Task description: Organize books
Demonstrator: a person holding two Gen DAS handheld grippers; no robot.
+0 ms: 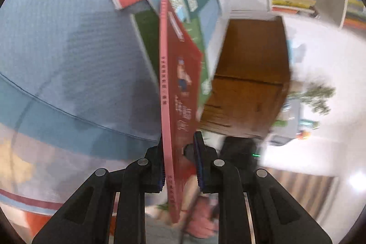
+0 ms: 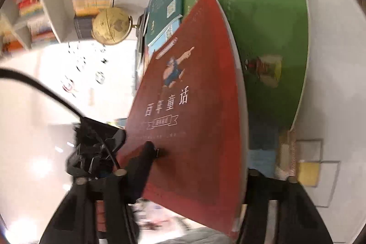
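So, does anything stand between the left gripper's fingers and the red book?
Nothing visible does. The left gripper is already shut on the red book, with one of its fingers against the pink spine and the other on the cover.

Both pictures were bright but smeared by motion. In the left wrist view the cardboard box (image 1: 249, 74) at centre right and the white floor (image 1: 320, 152) at lower right were streaked, with a glare spot near the right edge. A soft shadow lay across the blue cloth (image 1: 68, 49) on the left. In the right wrist view the white floor (image 2: 34, 141) at left was washed out with glare, while the shelves (image 2: 45, 4) at upper left bent and blurred. Dark fisheye rims curved round every corner.
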